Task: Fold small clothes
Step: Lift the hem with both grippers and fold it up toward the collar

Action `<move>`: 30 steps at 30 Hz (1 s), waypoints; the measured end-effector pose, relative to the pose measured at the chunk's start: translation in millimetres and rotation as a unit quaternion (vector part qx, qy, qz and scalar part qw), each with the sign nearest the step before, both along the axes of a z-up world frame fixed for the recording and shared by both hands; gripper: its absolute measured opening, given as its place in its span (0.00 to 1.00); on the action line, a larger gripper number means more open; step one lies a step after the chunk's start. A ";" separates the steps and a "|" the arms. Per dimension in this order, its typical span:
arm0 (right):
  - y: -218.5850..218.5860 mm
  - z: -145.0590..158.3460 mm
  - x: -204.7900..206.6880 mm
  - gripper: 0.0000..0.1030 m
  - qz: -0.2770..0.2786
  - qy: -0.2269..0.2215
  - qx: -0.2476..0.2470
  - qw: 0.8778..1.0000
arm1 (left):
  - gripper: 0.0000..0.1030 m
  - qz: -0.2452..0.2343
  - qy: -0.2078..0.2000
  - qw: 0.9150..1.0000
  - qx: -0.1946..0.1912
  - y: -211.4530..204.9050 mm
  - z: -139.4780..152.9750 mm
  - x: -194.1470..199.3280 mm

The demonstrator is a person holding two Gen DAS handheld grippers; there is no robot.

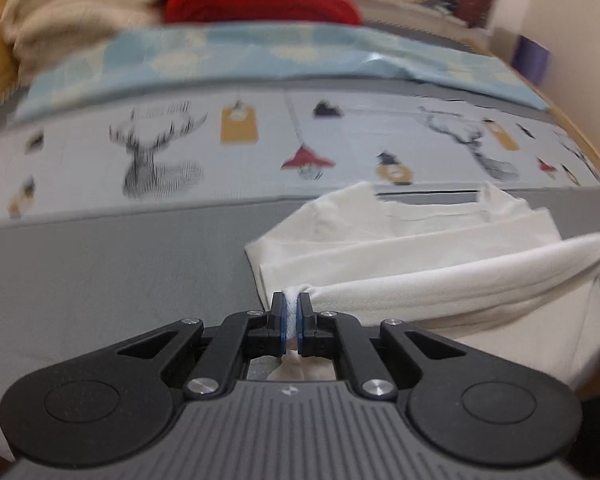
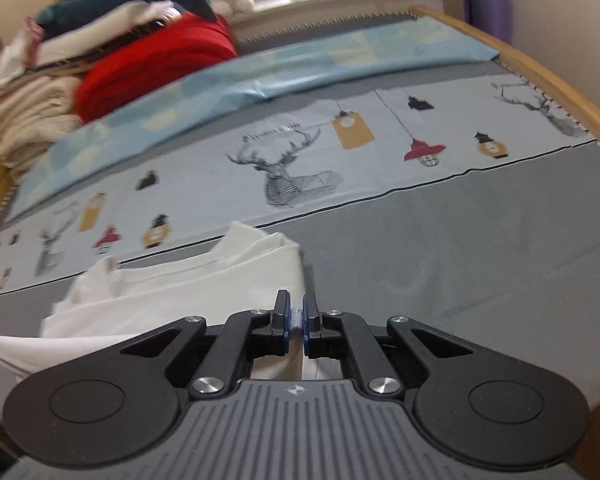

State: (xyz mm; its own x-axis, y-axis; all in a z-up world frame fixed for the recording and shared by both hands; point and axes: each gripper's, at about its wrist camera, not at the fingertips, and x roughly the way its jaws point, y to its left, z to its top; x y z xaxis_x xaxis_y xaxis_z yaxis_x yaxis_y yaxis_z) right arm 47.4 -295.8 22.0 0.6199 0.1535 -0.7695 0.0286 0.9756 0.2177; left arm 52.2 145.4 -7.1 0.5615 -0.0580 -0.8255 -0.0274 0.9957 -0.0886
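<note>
Gripping white garment (image 1: 440, 280) corners: left gripper (image 1: 291, 316) and right gripper (image 2: 296, 318) both clamped on cloth, lifted edge between them, rest lying on grey bed cover (image 2: 460, 260).

grey bedcover (image 2: 480, 248) open, laundry pile (image 2: 32, 112) behind

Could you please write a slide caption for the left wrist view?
Left hand-held gripper shut on a white garment, its edge lifted above the grey bed cover.

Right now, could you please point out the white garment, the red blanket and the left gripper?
white garment (image 1: 440, 300): left wrist view, lifted edge.
red blanket (image 2: 156, 64): right wrist view, front bulge.
left gripper (image 1: 291, 306): left wrist view, between fingertips.
</note>
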 end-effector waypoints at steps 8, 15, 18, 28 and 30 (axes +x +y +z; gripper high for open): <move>1.5 -50.5 31.5 0.06 -0.032 0.019 0.018 0.999 | 0.14 0.009 -0.001 1.000 -0.012 6.3 -13.0 12.2; -19.5 -47.5 23.7 0.07 -0.060 0.001 0.036 0.998 | 0.24 0.064 0.062 0.996 -0.005 38.3 -33.8 9.1; -13.2 -60.4 21.8 0.09 -0.012 0.033 -0.006 0.999 | 0.24 0.040 0.083 0.996 0.017 29.5 -44.5 9.4; 19.7 -87.3 35.5 0.28 0.053 0.051 -0.036 0.997 | 0.36 0.032 0.045 0.998 0.002 5.6 -44.5 39.9; 26.5 -88.3 43.1 0.28 0.055 0.048 -0.037 0.997 | 0.36 0.035 0.048 0.998 -0.007 4.5 -47.3 48.5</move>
State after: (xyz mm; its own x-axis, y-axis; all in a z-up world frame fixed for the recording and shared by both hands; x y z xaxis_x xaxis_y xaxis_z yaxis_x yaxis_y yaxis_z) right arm 90.5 -269.4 -66.3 0.5257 0.1566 -0.8361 -0.0624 0.9874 0.1457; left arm 100.6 149.9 -54.4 0.4837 -0.0340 -0.8746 -0.1054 0.9897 -0.0967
